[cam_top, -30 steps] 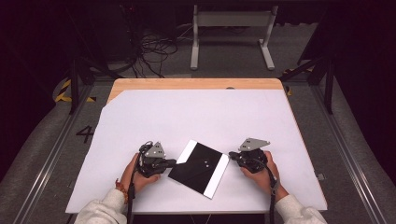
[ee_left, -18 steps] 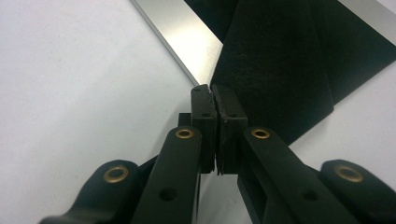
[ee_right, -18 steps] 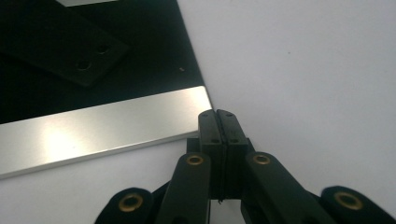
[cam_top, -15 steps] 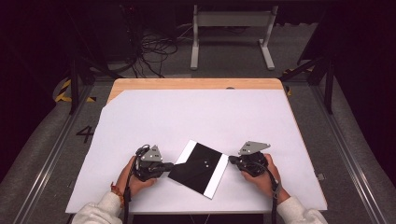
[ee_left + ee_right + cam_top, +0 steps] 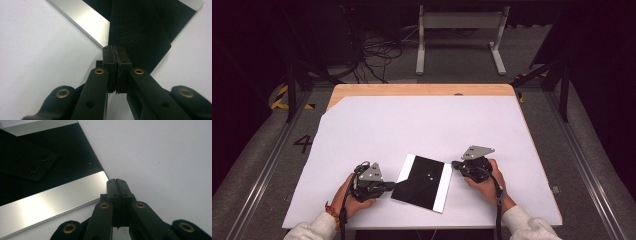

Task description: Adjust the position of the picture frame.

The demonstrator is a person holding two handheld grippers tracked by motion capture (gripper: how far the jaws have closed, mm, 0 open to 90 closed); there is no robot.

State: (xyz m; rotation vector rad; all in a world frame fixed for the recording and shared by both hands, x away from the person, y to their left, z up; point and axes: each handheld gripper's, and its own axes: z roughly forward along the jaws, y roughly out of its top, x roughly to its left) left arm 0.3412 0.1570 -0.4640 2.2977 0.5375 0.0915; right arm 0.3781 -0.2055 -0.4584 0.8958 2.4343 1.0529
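A flat black panel (image 5: 424, 186) with silver strips along two edges lies near the front of the white table (image 5: 422, 125). A black strap (image 5: 140, 30) with two holes at its far end (image 5: 22, 160) lies across the panel. My left gripper (image 5: 388, 186) sits at the panel's left corner, jaws pressed together with the strap's near end running into them (image 5: 115, 47). My right gripper (image 5: 454, 164) rests on the table at the panel's right corner. It is shut on nothing, its tips (image 5: 117, 180) beside the silver strip (image 5: 50, 200).
The wooden tabletop edge (image 5: 422, 90) shows beyond the white sheet. A metal stand (image 5: 459, 35) and cables (image 5: 372, 55) are on the floor behind. White surface stretches far and to both sides of the panel.
My left gripper has drawn back a little toward the near left, away from the panel. The right gripper has stayed put.
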